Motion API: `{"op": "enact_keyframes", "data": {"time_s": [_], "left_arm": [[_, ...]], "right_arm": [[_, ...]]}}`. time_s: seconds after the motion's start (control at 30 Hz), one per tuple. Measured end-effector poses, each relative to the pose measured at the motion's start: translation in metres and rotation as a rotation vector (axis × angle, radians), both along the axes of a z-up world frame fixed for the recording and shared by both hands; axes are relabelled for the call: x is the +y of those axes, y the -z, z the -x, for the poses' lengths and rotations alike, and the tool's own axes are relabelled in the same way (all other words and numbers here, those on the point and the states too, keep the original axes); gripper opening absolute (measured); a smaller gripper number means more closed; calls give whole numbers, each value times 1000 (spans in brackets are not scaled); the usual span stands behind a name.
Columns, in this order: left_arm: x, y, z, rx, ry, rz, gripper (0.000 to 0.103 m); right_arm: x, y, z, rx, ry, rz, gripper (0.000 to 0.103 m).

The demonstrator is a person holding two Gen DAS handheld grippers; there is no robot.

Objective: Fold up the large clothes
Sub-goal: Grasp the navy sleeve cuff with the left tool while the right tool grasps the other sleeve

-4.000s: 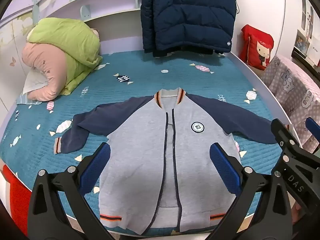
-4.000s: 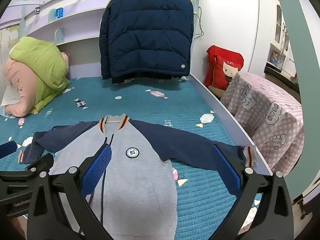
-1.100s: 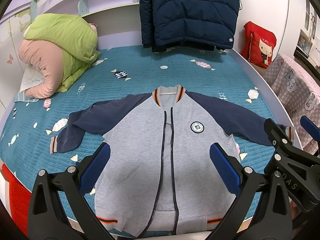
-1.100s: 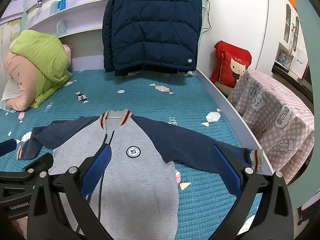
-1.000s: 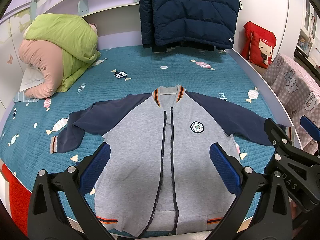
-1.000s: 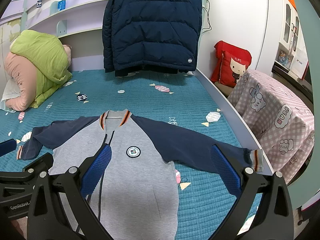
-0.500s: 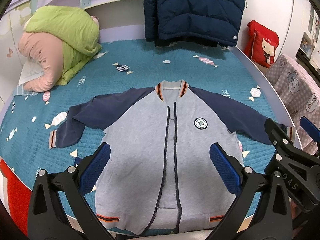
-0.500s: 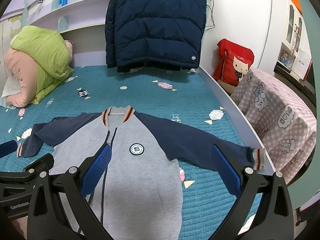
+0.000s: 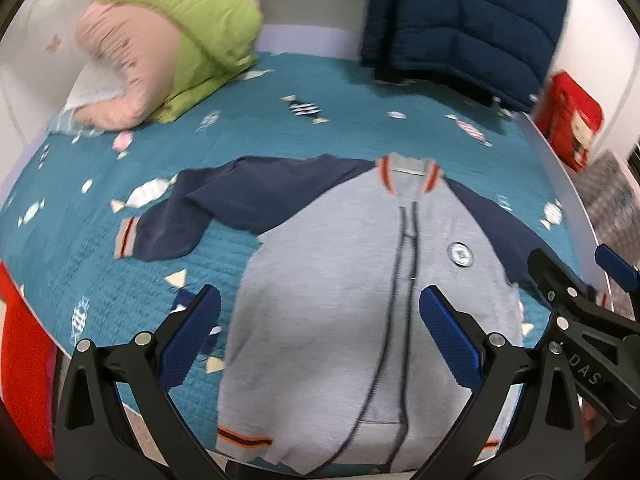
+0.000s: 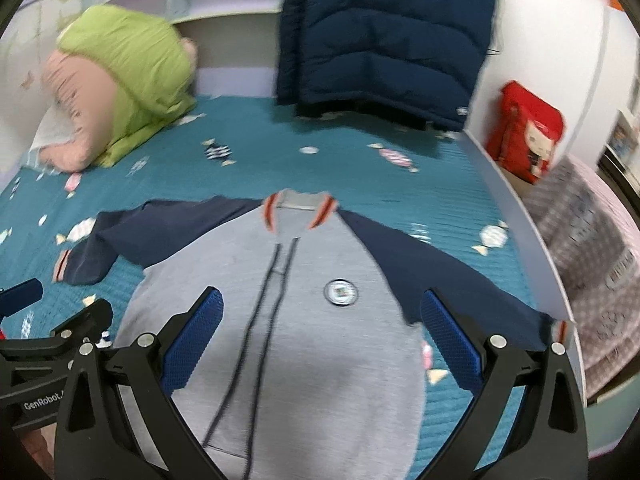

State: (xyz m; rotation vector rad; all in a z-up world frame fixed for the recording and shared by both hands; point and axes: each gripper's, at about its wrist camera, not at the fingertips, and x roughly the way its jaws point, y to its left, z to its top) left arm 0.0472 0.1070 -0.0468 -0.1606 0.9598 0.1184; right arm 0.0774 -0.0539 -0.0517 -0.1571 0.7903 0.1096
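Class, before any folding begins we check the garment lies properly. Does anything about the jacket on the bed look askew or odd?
The jacket lies face up on the bedspread, mostly flat, but its zipper is open, and one sleeve bends down at the cuff instead of lying straight. Nothing looks spilled or damaged.

Lots of open teal bed behind the jacket, between its collar and the back wall. More bare bed left of the jacket, around the left sleeve. Big green and pink blanket pile filling the far left corner. Dark puffy coat hanging down over the far right of the bed, its bottom just above the cover. White bed rail closing off the right side, with the right sleeve's cuff right at it. Red pillow and checked cloth past the rail. Both jaws wide apart, holding nothing, over the near hem.
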Motion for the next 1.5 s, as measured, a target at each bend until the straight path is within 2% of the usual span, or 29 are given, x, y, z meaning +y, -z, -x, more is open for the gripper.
{"op": "enact_keyframes", "data": {"time_s": [0.37,0.63,0.8,0.87,0.93,1.03,1.13,1.2,1.23,1.37,1.4,1.43,1.47,1.5], "left_arm": [[122,38,-16,112,-274,81,99],[211,82,-39,204,-405,71,99],[267,120,-56,238,-513,74,99],[288,138,-63,278,-551,85,99],[304,154,-69,300,-577,102,99],[328,182,-79,372,-619,120,99],[343,202,-86,386,-639,189,99],[352,215,-89,398,-666,246,97],[353,215,-90,388,-681,236,97],[355,205,-94,367,-708,194,73],[356,202,-95,349,-691,192,56],[355,198,-95,325,-667,197,46],[354,194,-95,291,-645,213,29],[355,192,-96,285,-643,215,26]], "right_arm": [[106,27,-58,114,-194,11,96],[164,69,-124,202,-253,49,96],[187,105,-171,267,-266,0,94],[193,122,-188,308,-258,-9,85],[198,138,-203,372,-249,-37,59],[198,163,-223,482,-234,-140,32],[201,197,-239,582,-202,-154,28],[199,206,-245,579,-188,-190,28],[199,204,-245,577,-195,-186,29],[197,201,-243,569,-211,-197,29],[196,201,-243,566,-212,-203,29],[194,202,-242,563,-214,-205,29],[195,201,-242,560,-216,-203,29],[195,201,-242,558,-219,-200,29]]}}
